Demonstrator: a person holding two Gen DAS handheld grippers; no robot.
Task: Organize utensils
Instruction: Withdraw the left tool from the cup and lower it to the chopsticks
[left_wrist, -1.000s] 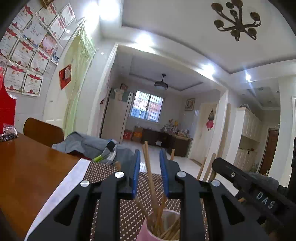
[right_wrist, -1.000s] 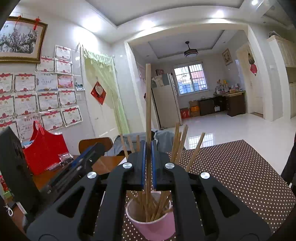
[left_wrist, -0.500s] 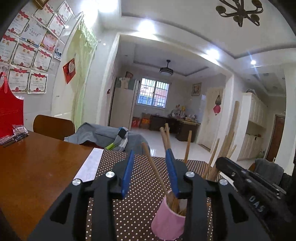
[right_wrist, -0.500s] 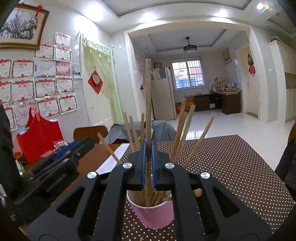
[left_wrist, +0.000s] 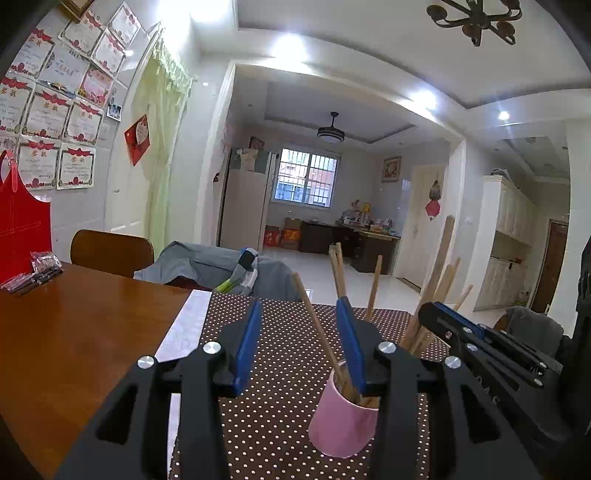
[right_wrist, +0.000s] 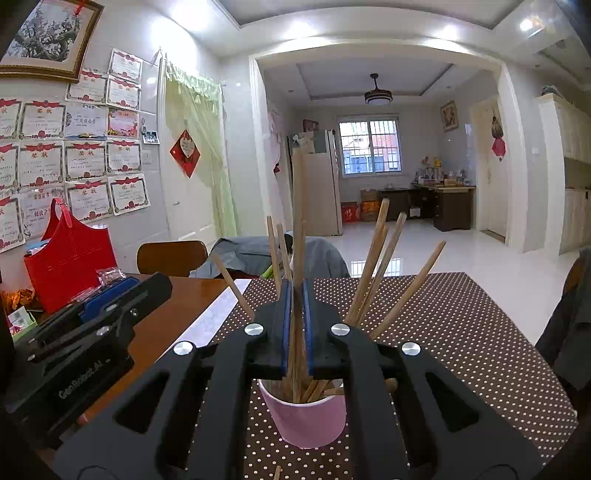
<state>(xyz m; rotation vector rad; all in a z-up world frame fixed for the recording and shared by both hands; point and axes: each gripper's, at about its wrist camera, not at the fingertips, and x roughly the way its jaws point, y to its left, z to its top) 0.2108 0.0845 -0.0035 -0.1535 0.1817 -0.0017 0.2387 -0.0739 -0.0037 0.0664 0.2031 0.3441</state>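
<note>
Behind right gripper (right_wrist: 296, 325), cup (right_wrist: 306, 421) half-hidden

The pink cup (right_wrist: 306, 417) has its rim partly hidden behind the right gripper (right_wrist: 297, 295). In the left wrist view the left gripper (left_wrist: 301, 317) covers the cup's right side. Certificates (right_wrist: 85, 158) on the wall bear print too small to read.

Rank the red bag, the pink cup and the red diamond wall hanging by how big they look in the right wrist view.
1. Red bag
2. Pink cup, partly hidden; nearness makes its place against the bag unsure.
3. Red diamond wall hanging, clearly smallest.
</note>
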